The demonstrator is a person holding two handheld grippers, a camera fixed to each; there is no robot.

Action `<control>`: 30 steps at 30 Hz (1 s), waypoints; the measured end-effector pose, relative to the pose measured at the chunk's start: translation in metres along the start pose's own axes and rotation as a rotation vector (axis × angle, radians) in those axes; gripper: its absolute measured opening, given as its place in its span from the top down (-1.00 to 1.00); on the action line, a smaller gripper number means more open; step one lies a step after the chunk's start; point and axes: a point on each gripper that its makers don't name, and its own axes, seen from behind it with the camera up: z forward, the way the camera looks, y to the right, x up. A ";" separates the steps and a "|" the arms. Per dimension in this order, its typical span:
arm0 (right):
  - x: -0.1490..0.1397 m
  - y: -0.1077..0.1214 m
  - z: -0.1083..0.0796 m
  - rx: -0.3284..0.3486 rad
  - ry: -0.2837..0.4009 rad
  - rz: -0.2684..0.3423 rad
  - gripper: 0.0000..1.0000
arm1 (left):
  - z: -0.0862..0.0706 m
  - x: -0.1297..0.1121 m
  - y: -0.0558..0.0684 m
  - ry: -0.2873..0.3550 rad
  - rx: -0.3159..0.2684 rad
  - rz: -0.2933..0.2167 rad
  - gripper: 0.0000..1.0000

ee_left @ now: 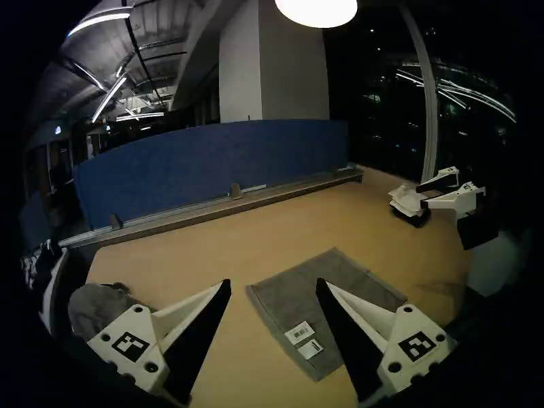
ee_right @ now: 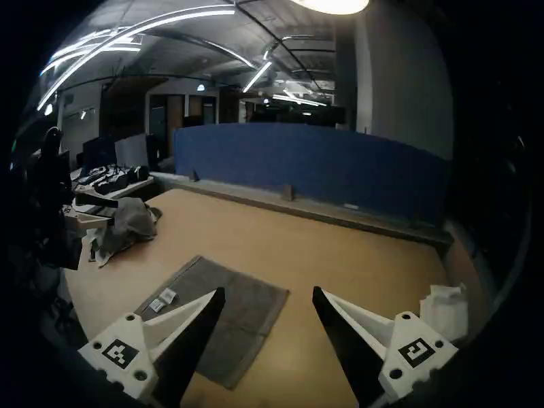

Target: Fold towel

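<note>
The gray towel (ee_left: 292, 302) lies flat and unfolded on the worktop (ee_left: 272, 231). The left gripper (ee_left: 272, 282) and right gripper (ee_right: 268, 290) are both open, holding nothing.

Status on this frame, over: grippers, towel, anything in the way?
Left gripper open, right gripper open, neither on anything. Grey towel flat on the table, untouched. Crumpled cloth at the table's edge, clear of the towel.
</note>
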 end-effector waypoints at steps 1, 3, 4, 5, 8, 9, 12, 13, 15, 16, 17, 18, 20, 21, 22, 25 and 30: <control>-0.002 -0.002 0.000 0.006 -0.008 -0.007 -1.00 | 0.001 -0.002 0.001 -0.006 -0.006 -0.003 -0.86; -0.005 -0.006 0.001 0.016 -0.024 -0.022 -1.00 | 0.002 -0.006 0.005 -0.017 -0.018 -0.007 -0.85; -0.007 -0.007 0.002 0.019 -0.031 -0.028 -1.00 | 0.003 -0.009 0.006 -0.022 -0.022 -0.005 -0.85; -0.010 -0.009 0.002 0.023 -0.039 -0.036 -1.00 | 0.004 -0.012 0.008 -0.027 -0.026 -0.003 -0.85; -0.016 -0.015 0.003 0.031 -0.051 -0.049 -1.00 | 0.005 -0.021 0.013 -0.046 -0.034 0.009 -0.86; -0.019 -0.017 0.004 0.031 -0.055 -0.051 -1.00 | 0.006 -0.025 0.014 -0.054 -0.037 0.012 -0.86; -0.028 -0.019 0.007 0.027 -0.070 -0.055 -1.00 | 0.007 -0.037 0.020 -0.075 -0.050 0.019 -0.86; -0.031 -0.020 0.008 0.024 -0.075 -0.056 -1.00 | 0.008 -0.040 0.021 -0.078 -0.053 0.021 -0.86; -0.039 -0.021 0.010 0.022 -0.085 -0.056 -1.00 | 0.010 -0.048 0.024 -0.086 -0.058 0.024 -0.86; -0.042 -0.022 0.010 0.023 -0.090 -0.056 -1.00 | 0.011 -0.052 0.025 -0.091 -0.059 0.026 -0.86; -0.046 -0.024 0.011 0.024 -0.095 -0.055 -1.00 | 0.012 -0.056 0.026 -0.096 -0.061 0.028 -0.86; -0.049 -0.024 0.011 0.024 -0.099 -0.054 -1.00 | 0.013 -0.060 0.027 -0.101 -0.063 0.029 -0.86; -0.055 -0.026 0.013 0.024 -0.106 -0.051 -1.00 | 0.015 -0.067 0.030 -0.110 -0.067 0.030 -0.86; -0.058 -0.026 0.014 0.023 -0.110 -0.049 -1.00 | 0.016 -0.070 0.030 -0.114 -0.067 0.029 -0.86; -0.061 -0.027 0.014 0.023 -0.113 -0.047 -1.00 | 0.017 -0.073 0.031 -0.118 -0.067 0.027 -0.86; -0.070 -0.029 0.017 0.024 -0.126 -0.041 -1.00 | 0.020 -0.083 0.033 -0.133 -0.068 0.018 -0.86; -0.088 -0.033 0.021 0.024 -0.148 -0.035 -1.00 | 0.025 -0.104 0.037 -0.170 -0.066 0.012 -0.86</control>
